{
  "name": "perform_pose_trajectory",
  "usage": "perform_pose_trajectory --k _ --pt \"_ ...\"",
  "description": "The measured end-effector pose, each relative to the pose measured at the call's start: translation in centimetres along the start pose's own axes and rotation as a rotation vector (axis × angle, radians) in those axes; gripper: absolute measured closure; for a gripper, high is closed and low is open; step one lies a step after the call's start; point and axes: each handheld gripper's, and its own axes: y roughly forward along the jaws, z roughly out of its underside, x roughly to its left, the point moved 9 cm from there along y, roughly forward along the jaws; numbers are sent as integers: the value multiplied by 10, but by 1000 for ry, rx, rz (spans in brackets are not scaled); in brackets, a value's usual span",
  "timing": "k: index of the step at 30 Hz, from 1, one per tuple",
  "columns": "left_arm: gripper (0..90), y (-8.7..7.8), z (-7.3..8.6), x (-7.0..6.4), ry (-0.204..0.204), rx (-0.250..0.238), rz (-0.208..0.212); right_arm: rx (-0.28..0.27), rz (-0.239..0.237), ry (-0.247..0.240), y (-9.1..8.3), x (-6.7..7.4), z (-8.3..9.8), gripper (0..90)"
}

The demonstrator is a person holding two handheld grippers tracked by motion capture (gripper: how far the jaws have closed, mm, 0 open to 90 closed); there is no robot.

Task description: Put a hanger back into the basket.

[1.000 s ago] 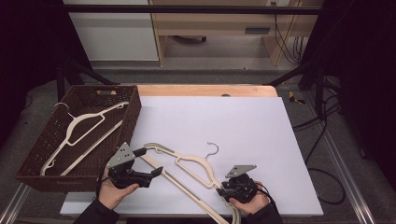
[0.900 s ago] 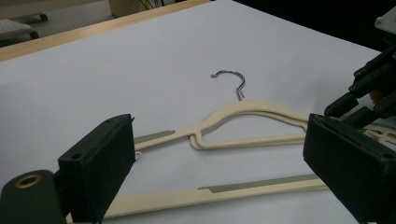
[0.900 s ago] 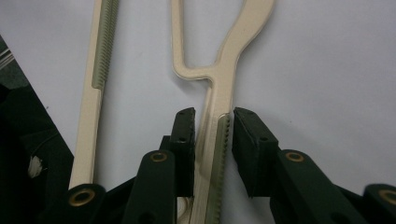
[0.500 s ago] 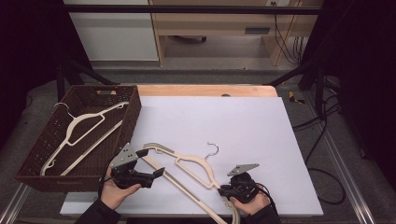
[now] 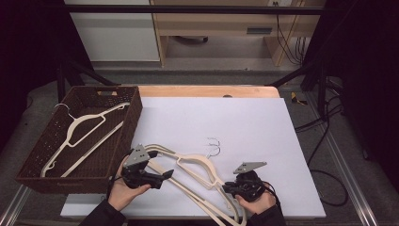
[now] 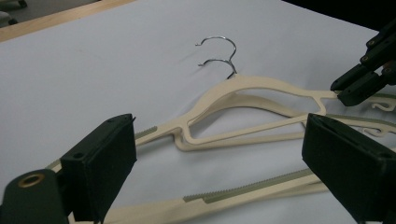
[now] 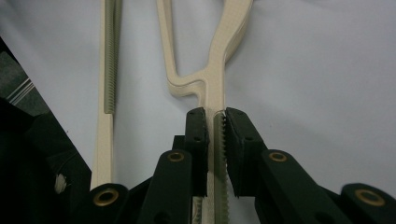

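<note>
Two cream plastic hangers (image 5: 195,165) lie stacked on the white table top (image 5: 244,122), their metal hooks (image 6: 219,51) pointing away from me. My left gripper (image 5: 160,165) is open at the hangers' left end. In the left gripper view its wide-apart jaws straddle the bars (image 6: 243,189) without touching them. My right gripper (image 5: 227,187) is shut on the right arm of the top hanger (image 7: 217,93), and the ribbed strip sits between its pads (image 7: 198,126). The right gripper (image 6: 364,79) is also in the left gripper view, at the far right.
A brown wicker basket (image 5: 28,162) stands at the table's left with a cream hanger (image 5: 80,127) inside. The near table edge lies just under both hands. A wooden strip (image 5: 207,91) borders the far side.
The right gripper has shifted a little along the near edge, still holding the hanger arm. The left gripper and the hangers have barely moved.
</note>
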Motion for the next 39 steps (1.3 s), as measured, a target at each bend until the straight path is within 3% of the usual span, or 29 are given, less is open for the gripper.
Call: perform_pose_trajectory --k 7,13,20,27,33,36,39 --pt "115 32 -11 6 3 54 19 -19 -3 -40 -6 2 -4 805" --pt "147 62 -6 10 37 135 33 -29 -12 -52 -7 2 -5 808" --pt "251 85 0 8 80 192 58 -36 -17 -57 -7 3 -6 808" --pt "398 97 8 10 131 242 45 -38 -18 -66 -7 3 -6 808" --pt "534 98 6 13 133 226 37 -41 -12 -54 -7 3 -6 807" --pt "560 98 6 13 140 226 45 -39 -19 -58 -8 4 -6 808" --pt "582 99 6 12 179 244 45 -40 -19 -65 -7 3 -6 807"
